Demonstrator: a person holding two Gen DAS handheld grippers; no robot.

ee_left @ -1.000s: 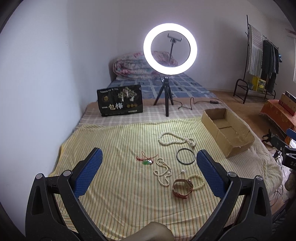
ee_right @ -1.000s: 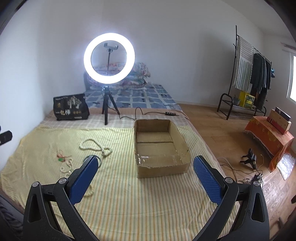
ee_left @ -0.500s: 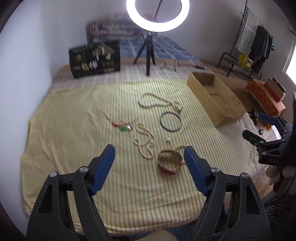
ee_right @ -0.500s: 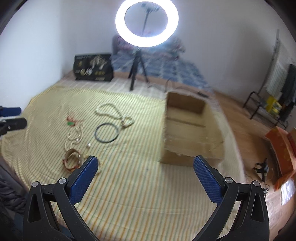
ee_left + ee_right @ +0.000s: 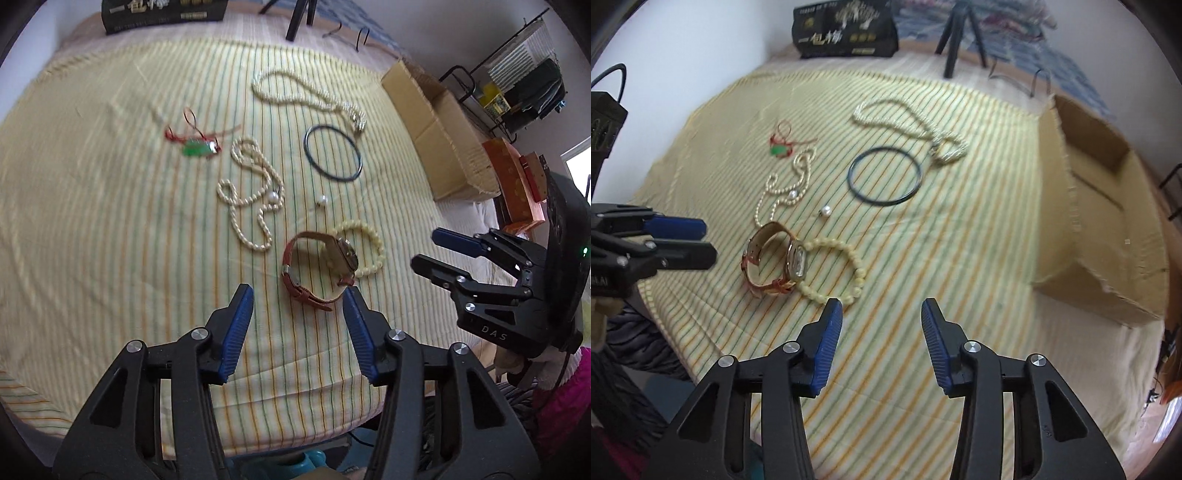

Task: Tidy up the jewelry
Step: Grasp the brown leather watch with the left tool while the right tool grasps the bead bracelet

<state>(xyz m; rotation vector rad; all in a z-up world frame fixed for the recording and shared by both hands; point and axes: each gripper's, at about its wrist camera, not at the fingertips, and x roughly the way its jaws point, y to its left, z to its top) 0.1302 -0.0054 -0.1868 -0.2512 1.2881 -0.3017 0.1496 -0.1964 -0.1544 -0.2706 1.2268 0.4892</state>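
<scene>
Both jaws have just been closing, now half open and empty: left gripper (image 5: 297,302) should straddle the watch (image 5: 317,271) strap squarely, right gripper (image 5: 881,314) the bead bracelet (image 5: 834,269), avoiding snags.

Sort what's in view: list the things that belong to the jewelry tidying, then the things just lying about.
Job: watch, bead bracelet, dark bangle, long pearl necklace, small pearl strand, loose pearl, green pendant, cardboard box.

Lying about: black printed box, tripod.
</scene>
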